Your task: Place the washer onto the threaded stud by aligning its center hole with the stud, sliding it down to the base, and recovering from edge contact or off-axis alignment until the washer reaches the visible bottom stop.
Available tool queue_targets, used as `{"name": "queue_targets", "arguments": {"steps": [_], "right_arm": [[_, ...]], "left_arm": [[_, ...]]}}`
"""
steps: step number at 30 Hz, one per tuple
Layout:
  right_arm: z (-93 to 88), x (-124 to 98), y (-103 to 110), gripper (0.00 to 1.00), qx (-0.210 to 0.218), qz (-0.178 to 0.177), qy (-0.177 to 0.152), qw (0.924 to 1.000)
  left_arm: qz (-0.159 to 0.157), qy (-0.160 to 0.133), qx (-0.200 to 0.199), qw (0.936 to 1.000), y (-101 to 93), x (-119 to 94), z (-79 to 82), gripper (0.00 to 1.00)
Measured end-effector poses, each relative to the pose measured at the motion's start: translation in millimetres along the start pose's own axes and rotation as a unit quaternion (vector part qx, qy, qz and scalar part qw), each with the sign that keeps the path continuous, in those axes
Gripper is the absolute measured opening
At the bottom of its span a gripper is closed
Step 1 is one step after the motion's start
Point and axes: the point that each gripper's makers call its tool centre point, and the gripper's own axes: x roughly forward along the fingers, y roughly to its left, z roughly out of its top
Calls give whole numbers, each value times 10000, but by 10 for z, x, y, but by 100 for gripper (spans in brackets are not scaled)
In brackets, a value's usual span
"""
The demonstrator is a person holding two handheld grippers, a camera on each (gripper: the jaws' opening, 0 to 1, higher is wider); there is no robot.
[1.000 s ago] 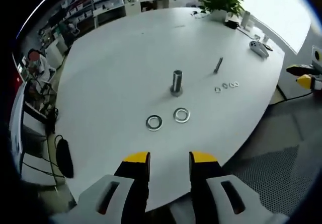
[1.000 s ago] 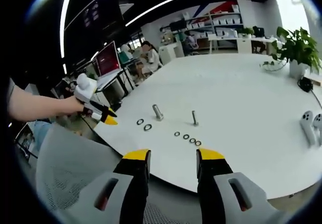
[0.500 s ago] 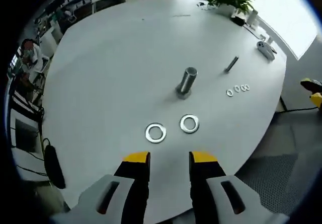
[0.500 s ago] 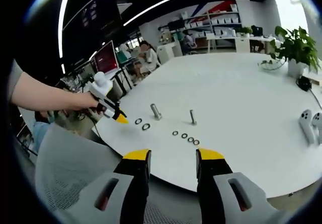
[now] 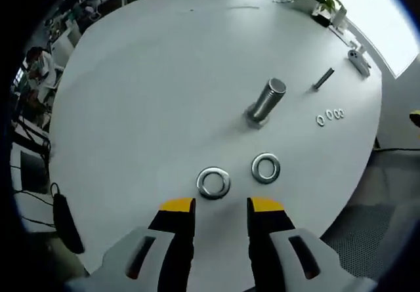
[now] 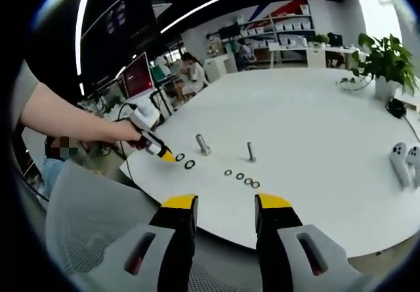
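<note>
Nearly there, we hover our released left hand-held gripper (image 5: 221, 205) above a washer (image 5: 213, 182) on the counter (image 5: 151, 82); the stud (image 5: 266, 102) stands bare, nothing yet grasped.

The counter (image 5: 144, 82) is smooth, matt white. On it the threaded stud (image 5: 266, 102) is dull grey metal, and the two washers (image 5: 213, 182) just beside it are bright, shiny metal. The left claw (image 5: 220, 207) has glossy yellow plastic tips.
</note>
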Motion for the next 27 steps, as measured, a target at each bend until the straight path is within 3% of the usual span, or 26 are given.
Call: {"name": "queue_targets", "arguments": {"steps": [10,18,22,27], "right_arm": [[-8,6,-4,37,-19,0,26,10000],[-4,4,-7,37,-10,-6,6,10000],[-4,6,-3,37,-24,1,13,10000],[-2,8,-2,37,-33,11,14,10000]], "left_arm": [[140,137,92,9998,42,147,57,31],[200,181,184,9995,53,141,63,26],[346,331,527,9975,71,161,55,25],[351,317,401,9981,51,169,79,25]]}}
